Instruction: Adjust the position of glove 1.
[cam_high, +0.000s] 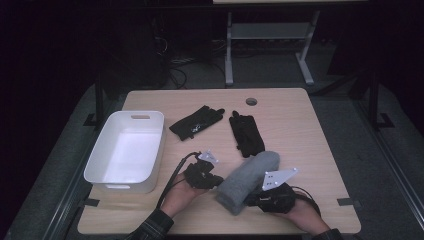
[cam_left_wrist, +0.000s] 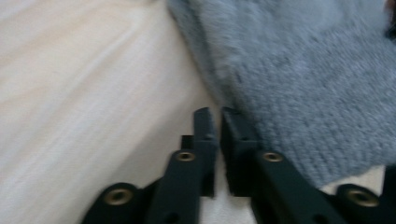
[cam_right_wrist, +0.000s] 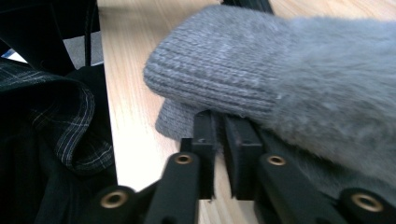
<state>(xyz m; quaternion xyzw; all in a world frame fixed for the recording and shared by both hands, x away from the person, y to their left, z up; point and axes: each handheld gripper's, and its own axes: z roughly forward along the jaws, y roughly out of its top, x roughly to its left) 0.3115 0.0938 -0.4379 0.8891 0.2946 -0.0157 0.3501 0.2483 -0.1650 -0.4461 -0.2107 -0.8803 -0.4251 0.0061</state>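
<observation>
On the desk (cam_high: 300, 130), near its front edge, a grey mitten (cam_high: 247, 181) is flanked by the left gripper (cam_high: 212, 176) and right gripper (cam_high: 252, 199), jaws nearly shut and empty, so a grip is judged next, needing wider jaws.

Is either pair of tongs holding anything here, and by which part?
Nothing is held. Both the left tongs and right tongs stand nearly shut beside the grey mitten.
</observation>
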